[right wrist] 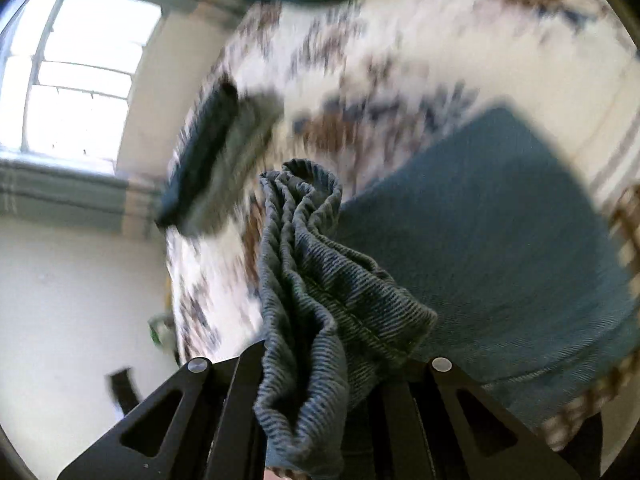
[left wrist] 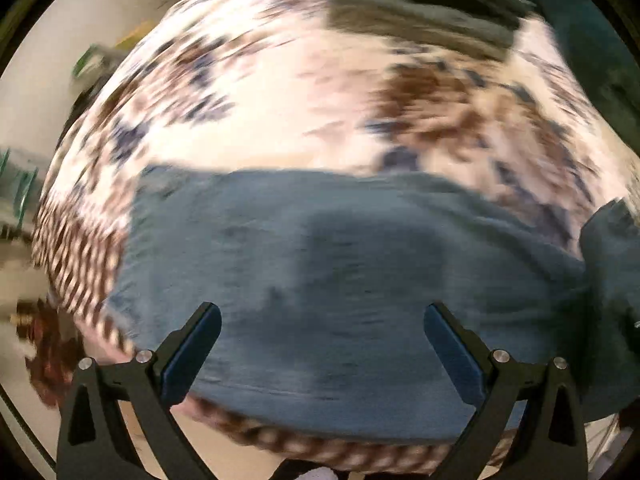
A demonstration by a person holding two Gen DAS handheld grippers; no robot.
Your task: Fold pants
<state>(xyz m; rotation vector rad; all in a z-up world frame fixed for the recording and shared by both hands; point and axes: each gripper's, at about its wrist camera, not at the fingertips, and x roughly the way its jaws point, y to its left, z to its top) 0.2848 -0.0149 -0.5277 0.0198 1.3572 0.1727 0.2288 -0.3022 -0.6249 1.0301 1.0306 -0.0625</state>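
A: pants (right wrist: 320, 280) = blue denim, matt, coarse twill ribbing, stitched seam showing

B: bed cover (left wrist: 280, 92)?

A: printed cloth, white with brown/blue pattern, soft matt look, too blurred for weave

B: grippers?

A: left gripper (left wrist: 322, 344) matt black plastic fingers, blue pads (left wrist: 192, 356), shiny metal screw heads. right gripper (right wrist: 320, 392) same black matt plastic, metal screws

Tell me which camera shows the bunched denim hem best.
The right wrist view: the bunched blue denim hem sits sharp and close, clamped in the right gripper. The left wrist view shows only the flat, blurred pants panel beyond the open left gripper.
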